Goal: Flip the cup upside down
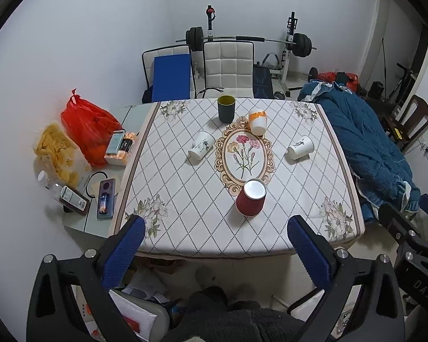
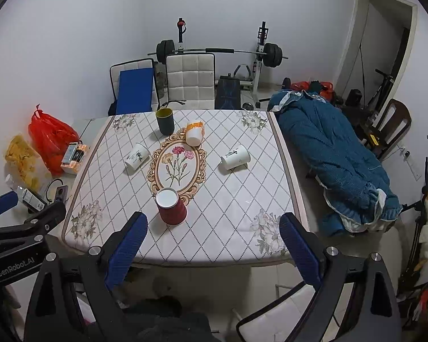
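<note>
Several cups sit on the patterned tablecloth [image 1: 185, 199]. A red cup [image 1: 250, 201] [image 2: 171, 207] stands near the front, white flat end up. A dark green cup [image 1: 226, 109] [image 2: 165, 121] stands upright at the back. An orange-and-white cup [image 1: 257, 122] [image 2: 194, 133] leans tilted beside it. Two white printed cups lie on their sides: one left [image 1: 201, 148] [image 2: 137, 156], one right [image 1: 300, 147] [image 2: 235, 157]. My left gripper [image 1: 216, 222] is open and empty before the table's front edge. My right gripper [image 2: 214, 219] is open and empty there too.
At the table's left lie a red bag [image 1: 85, 125], a bag of chips [image 1: 58, 154], phones and boxes. A blue quilt [image 1: 365, 142] lies on the right. White chairs [image 1: 228, 68] and a barbell rack stand behind the table.
</note>
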`<state>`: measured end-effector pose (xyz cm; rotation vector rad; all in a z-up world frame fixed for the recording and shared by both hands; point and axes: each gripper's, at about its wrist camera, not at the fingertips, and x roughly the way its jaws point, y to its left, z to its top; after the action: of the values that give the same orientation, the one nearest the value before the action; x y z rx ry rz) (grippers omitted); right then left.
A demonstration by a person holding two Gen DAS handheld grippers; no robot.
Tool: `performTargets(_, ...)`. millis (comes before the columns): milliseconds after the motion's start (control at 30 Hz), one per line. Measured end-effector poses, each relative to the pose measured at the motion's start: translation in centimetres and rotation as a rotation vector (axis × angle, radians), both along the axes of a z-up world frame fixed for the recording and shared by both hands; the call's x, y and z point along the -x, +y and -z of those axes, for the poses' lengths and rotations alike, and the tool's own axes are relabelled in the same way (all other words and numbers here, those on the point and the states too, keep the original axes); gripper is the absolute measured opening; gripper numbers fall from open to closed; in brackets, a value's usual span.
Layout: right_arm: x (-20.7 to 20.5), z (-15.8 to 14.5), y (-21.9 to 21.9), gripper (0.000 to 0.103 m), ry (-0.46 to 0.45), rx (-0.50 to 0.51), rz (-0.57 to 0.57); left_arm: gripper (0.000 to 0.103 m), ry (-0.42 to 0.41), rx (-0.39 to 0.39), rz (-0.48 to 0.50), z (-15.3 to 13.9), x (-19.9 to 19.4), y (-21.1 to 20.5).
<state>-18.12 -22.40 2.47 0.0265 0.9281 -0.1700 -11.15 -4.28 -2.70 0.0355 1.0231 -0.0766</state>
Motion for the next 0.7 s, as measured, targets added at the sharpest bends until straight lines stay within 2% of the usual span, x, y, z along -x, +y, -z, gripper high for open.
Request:
performTargets(500,-0.1,-1.8,-0.3,0.096,0.003,-0.018,-0.003,0.102,0.019,0.009,0.0,-0.1,0.6,-0.1)
performTargets(700,-1.3,-0.9,-0.5,0.099,0.022,-0.031,-0.013,0.102,0.026,0.015,-0.005,0.1,0.8,0.1)
